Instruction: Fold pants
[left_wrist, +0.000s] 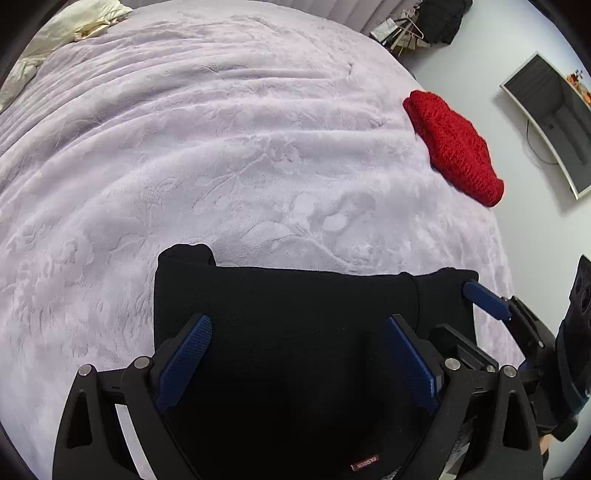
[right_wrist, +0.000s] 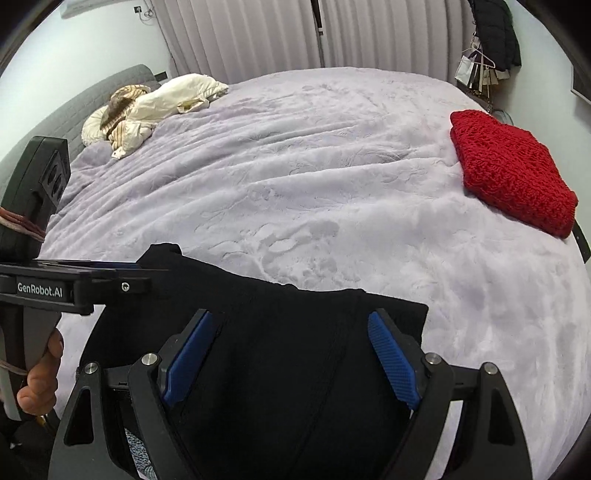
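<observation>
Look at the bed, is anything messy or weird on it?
Mostly tidy. The black pants lie folded near the front edge, and the red knit sits neatly folded to the right. Only the cream bedding at the far left corner looks crumpled into a heap on the lilac blanket.

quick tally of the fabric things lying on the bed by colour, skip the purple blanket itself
black: 1, the pants at the near edge
red: 1, the folded knit on the right side
cream/white: 1 heap, the bedding by the headboard, with a brown-striped piece in it that I cannot tell apart as a separate thing
total: 3
</observation>
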